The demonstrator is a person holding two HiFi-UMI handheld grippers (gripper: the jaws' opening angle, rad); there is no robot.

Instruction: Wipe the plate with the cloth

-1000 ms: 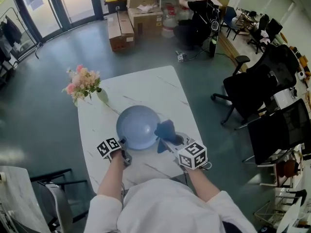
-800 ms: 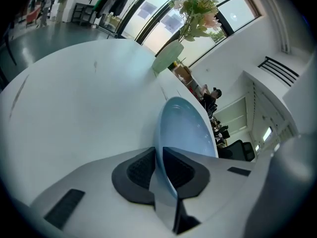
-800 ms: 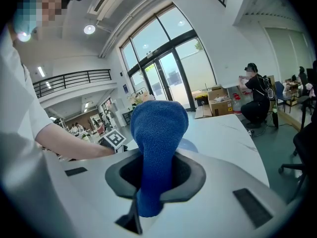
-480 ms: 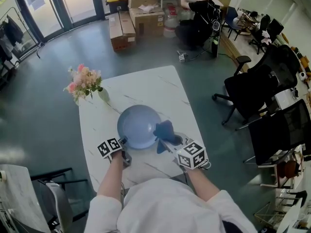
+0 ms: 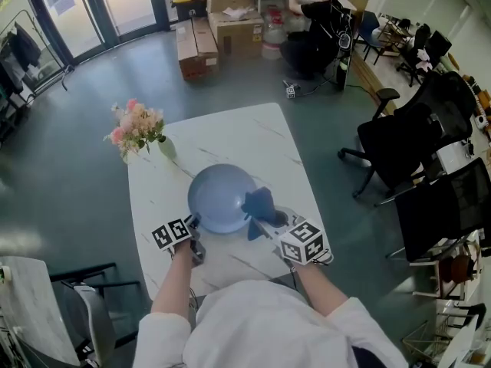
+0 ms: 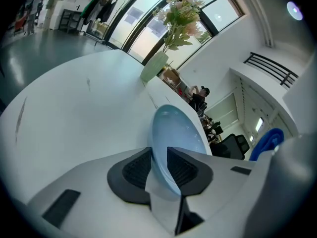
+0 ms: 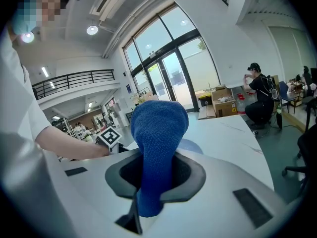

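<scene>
Left gripper view: plate (image 6: pixel 179 133) between just-opening left tongs (image 6: pixel 159 167); right tongs (image 7: pixel 156 175) pinch cloth (image 7: pixel 158 128).

left gripper (image 6: pixel 159 158): jaws have just been opening, now loose on either side of the plate (image 6: pixel 178 133) rim. right gripper (image 7: pixel 157 168): jaws clamped on the cloth (image 7: pixel 158 125). both forearms (image 5: pixel 175 282) reach forward, grippers angled downward.

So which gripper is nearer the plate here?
Left. The left gripper, jaws just opened wider, straddles the plate at its near rim; the right gripper, shut on the cloth, sits beside its right edge.
</scene>
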